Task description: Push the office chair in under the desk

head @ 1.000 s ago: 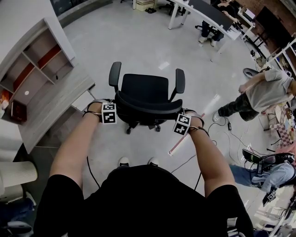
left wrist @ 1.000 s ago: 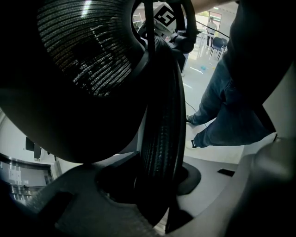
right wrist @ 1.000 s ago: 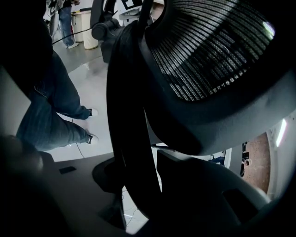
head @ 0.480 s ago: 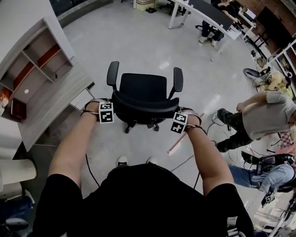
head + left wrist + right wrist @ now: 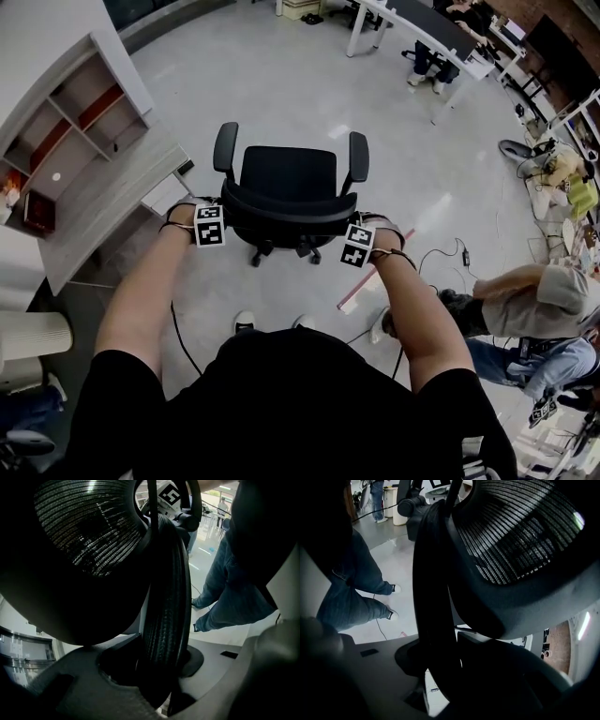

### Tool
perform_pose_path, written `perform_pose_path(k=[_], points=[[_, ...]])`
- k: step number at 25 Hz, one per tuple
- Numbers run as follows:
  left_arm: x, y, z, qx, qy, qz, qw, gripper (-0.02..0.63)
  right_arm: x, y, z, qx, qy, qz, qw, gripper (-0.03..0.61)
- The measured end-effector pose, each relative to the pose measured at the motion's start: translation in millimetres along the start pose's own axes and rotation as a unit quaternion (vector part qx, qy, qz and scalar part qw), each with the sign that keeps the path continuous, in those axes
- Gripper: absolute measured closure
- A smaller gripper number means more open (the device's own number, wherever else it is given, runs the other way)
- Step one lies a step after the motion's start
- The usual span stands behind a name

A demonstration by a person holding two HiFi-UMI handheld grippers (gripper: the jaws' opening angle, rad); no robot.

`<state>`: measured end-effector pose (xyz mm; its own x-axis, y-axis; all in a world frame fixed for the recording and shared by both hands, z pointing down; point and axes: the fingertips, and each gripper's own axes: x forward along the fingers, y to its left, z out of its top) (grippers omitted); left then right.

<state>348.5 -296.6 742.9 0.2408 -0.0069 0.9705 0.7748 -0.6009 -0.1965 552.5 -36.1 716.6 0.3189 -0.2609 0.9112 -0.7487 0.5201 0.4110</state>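
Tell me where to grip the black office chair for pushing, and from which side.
Grip the backrest on its curved top rim, near both ends, coming from behind and above. The seat faces away, so that rim is nearest; it looks thin enough to clamp, and two spread holds should steer it straighter.

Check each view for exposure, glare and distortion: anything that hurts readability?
Head view: even light, sharp, strong fisheye curving the room around the office chair, mild glare on the floor. Left gripper view: backrest rim looms dark and close; bright background. Right gripper view: similarly underexposed, only the mesh catches light.
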Motion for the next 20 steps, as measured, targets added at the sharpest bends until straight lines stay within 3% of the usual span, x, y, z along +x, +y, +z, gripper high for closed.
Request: perform_pose_path(k=[20], points=[[-1.8, -32.6, 13.7, -0.031, 0.014, 0.017, 0.9993, 0.472, -3.7, 12.5, -16.2, -0.043, -0.008, -0.012, 0.999, 0.462]])
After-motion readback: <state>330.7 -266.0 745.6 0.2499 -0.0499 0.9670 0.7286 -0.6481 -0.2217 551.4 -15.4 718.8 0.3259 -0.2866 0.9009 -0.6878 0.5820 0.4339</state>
